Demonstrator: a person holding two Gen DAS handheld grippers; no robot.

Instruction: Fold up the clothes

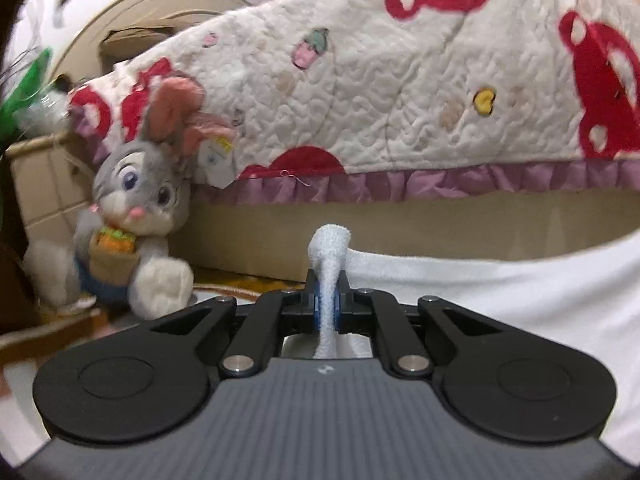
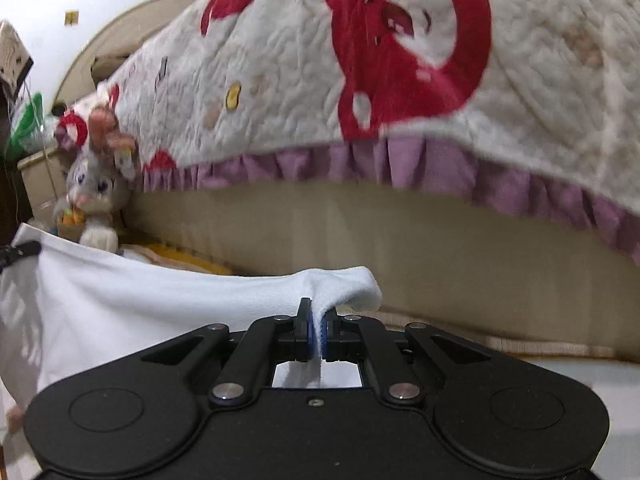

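A white fleece garment (image 1: 500,296) hangs stretched between my two grippers. My left gripper (image 1: 328,300) is shut on one corner of it, and a bunched tip sticks up above the jaws. The cloth runs off to the right in the left wrist view. My right gripper (image 2: 318,332) is shut on the other corner of the same white garment (image 2: 160,300), which spreads to the left. At the far left of the right wrist view the left gripper's black finger (image 2: 20,250) shows at the cloth's edge.
A bed with a white quilt (image 1: 400,80) with red patterns and a purple frill fills the background close ahead. A grey plush rabbit (image 1: 128,216) sits against the bed at the left; it also shows in the right wrist view (image 2: 94,196). A beige cabinet (image 1: 44,184) stands behind it.
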